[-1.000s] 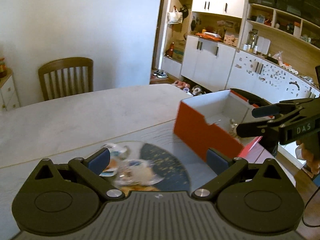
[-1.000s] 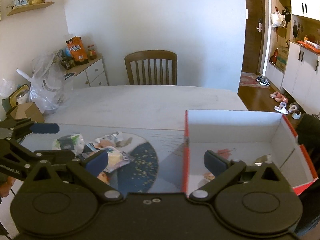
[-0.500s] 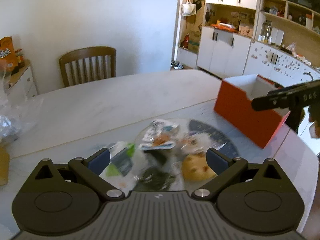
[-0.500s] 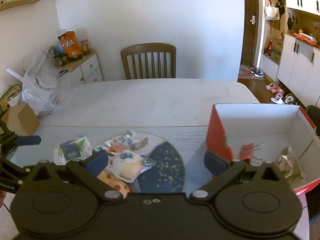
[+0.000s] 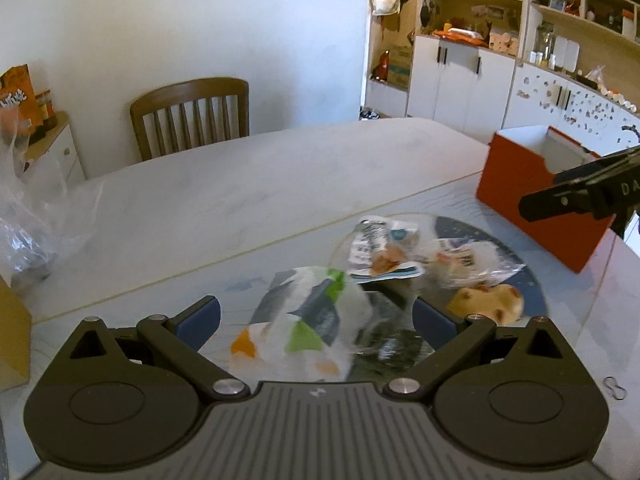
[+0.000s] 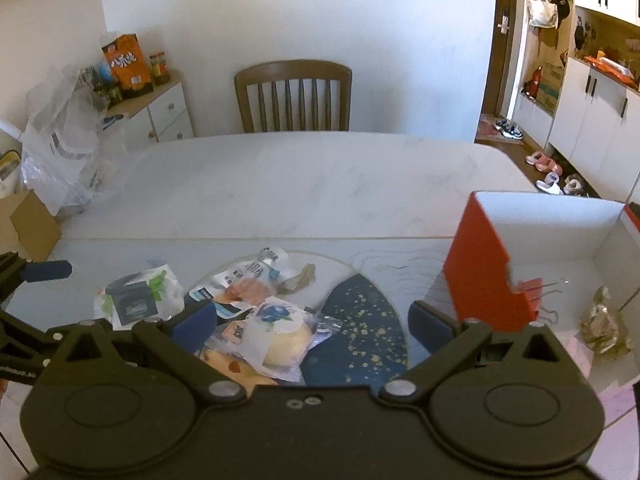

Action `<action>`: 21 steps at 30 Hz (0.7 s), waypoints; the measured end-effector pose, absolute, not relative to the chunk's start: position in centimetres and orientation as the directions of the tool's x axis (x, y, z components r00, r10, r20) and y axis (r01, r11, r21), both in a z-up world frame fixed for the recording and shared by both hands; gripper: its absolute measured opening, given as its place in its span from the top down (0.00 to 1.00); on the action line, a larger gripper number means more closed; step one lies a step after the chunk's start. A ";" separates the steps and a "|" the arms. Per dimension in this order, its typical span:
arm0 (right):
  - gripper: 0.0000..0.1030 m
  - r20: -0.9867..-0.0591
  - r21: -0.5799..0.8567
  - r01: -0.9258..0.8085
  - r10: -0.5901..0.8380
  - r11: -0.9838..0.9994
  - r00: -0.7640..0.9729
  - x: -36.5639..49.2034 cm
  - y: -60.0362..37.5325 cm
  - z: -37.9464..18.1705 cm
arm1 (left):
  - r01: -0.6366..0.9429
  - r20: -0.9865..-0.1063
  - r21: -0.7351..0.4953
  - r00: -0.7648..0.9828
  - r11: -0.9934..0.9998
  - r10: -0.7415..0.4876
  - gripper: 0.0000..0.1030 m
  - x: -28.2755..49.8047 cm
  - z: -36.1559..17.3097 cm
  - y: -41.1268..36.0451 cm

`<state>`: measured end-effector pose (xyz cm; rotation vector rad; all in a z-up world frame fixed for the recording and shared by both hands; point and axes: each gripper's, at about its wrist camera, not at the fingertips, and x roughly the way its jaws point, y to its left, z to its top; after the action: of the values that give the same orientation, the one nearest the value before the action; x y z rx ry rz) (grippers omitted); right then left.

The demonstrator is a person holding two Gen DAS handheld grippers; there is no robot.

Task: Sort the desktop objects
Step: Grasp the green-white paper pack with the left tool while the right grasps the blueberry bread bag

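Both grippers, left [image 5: 316,320] and right [image 6: 312,322], were spread, holding nothing; snack packets [image 6: 276,332] lay lower centre, looked light, crinkly, slippery, so pinch a sealed edge.

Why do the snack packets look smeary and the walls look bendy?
Left wrist view: the white packet with green and orange patches between the hand-held gripper's fingers is blurred, probably by motion. Right wrist view: the snacks look sharper; the brown door frame bows from the fisheye lens.
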<state>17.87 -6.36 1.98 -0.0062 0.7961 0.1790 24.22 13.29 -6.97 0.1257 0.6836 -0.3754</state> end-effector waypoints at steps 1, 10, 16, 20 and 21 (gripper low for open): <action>0.01 -0.716 0.059 -0.160 0.154 0.985 0.681 18.1 -6.0 1.7 | 0.375 -0.640 -0.010 0.710 0.927 -0.294 0.00 24.7 -7.2 13.5; 0.01 -0.756 0.063 -0.147 0.143 0.987 0.638 20.4 -4.2 -0.4 | 0.410 -0.694 -0.021 0.651 0.912 -0.309 0.00 28.6 -9.0 14.3; 0.02 -0.789 0.039 -0.125 0.108 0.991 0.604 21.8 -3.2 -2.3 | 0.455 -0.731 -0.044 0.592 0.889 -0.339 0.00 30.1 -10.5 14.0; 0.02 -0.808 0.044 -0.108 0.099 0.993 0.581 22.5 -3.0 -3.3 | 0.465 -0.743 -0.073 0.565 0.882 -0.359 0.00 30.6 -11.3 13.9; 0.03 -0.811 0.047 -0.103 0.098 0.994 0.577 22.7 -3.0 -3.5 | 0.467 -0.745 -0.081 0.558 0.880 -0.365 0.00 30.7 -11.4 13.9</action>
<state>22.65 -2.99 -3.49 -0.0059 0.9489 0.1180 30.69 13.91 -11.45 0.1315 0.8468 -0.4922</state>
